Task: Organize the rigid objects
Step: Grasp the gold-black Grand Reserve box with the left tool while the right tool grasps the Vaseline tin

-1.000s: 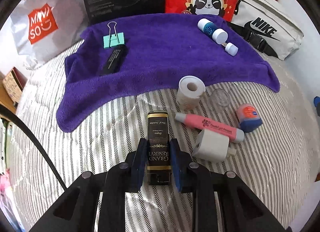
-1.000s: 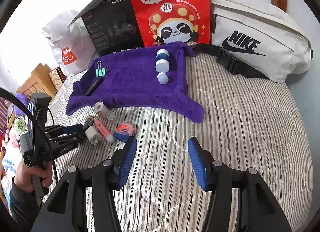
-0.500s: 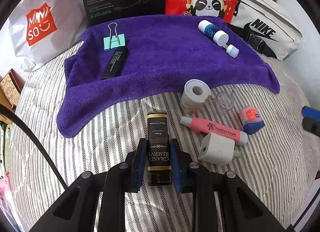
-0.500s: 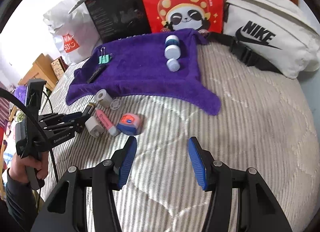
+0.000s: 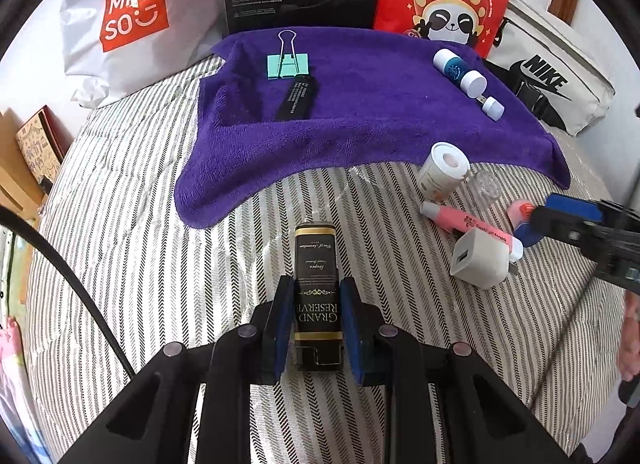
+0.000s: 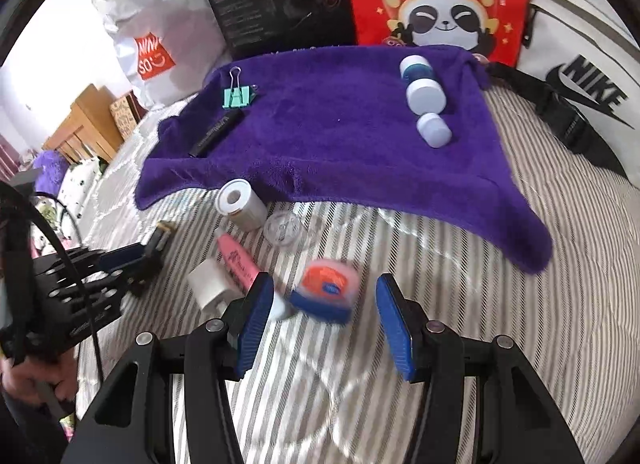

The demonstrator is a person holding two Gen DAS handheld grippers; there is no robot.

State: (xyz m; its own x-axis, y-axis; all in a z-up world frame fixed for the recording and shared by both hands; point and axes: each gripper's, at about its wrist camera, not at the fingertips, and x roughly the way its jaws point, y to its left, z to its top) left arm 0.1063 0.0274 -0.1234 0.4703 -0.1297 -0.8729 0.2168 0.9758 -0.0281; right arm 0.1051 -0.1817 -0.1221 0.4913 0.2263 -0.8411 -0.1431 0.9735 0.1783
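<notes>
The left gripper [image 5: 316, 318] is clamping the black "Grand Reserve" box [image 5: 317, 292] over the striped bedcover [image 5: 120, 224], exactly as a second ago, though the purple towel [image 5: 360, 124] is now sitting nearer in its view. The right gripper [image 6: 324, 320] is descending with its jaws standing wide and unchanged; the small orange-and-blue jar [image 6: 326, 292], previously well ahead to its left, is now lying between the pads untouched, just beside the pink tube [image 6: 238, 260] and white charger [image 6: 210, 284].
</notes>
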